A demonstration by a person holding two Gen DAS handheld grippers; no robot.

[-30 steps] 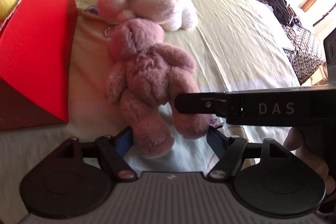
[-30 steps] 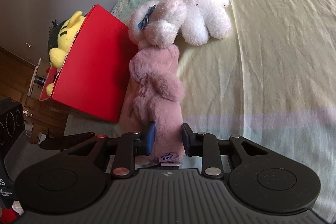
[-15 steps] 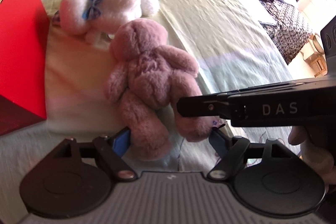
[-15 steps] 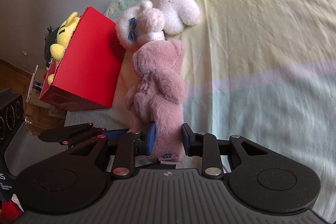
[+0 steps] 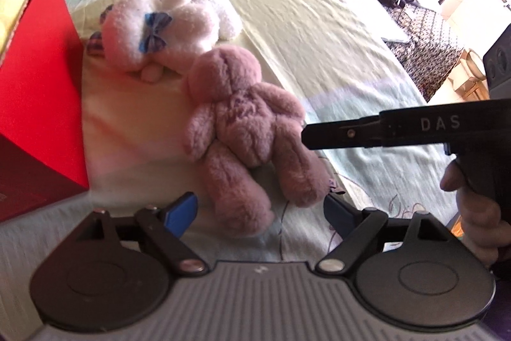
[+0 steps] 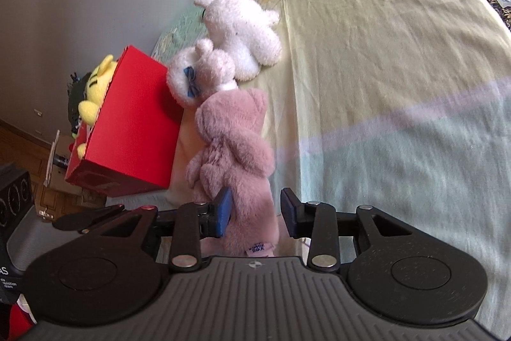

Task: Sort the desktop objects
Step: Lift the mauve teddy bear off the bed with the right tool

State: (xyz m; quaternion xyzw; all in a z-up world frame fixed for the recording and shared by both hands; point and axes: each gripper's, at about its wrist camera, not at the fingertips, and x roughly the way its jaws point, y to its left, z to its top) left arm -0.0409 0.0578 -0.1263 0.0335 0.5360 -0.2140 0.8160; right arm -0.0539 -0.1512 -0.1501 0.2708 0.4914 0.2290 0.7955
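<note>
Released since a moment ago: in the right wrist view the right gripper point(image 6: 255, 210) has spread apart around the pink bear point(image 6: 234, 149), which lies on the bed point(image 6: 383, 85) beside the red box point(image 6: 127, 124).

Left wrist view: left gripper point(image 5: 260, 210) gapes wide at the bear's legs, ready to take over.

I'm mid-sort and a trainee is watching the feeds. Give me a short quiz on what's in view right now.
1. True or false: the red box is empty.
2. Which toy wears the blue bow? A: the pink bear. B: the white plush. C: the yellow plush.
3. Fill in: the left gripper has its jaws ____, with the pink bear's legs between them.

Key:
1. False. The yellow plush sticks out of its top.
2. B.
3. Open.
</note>
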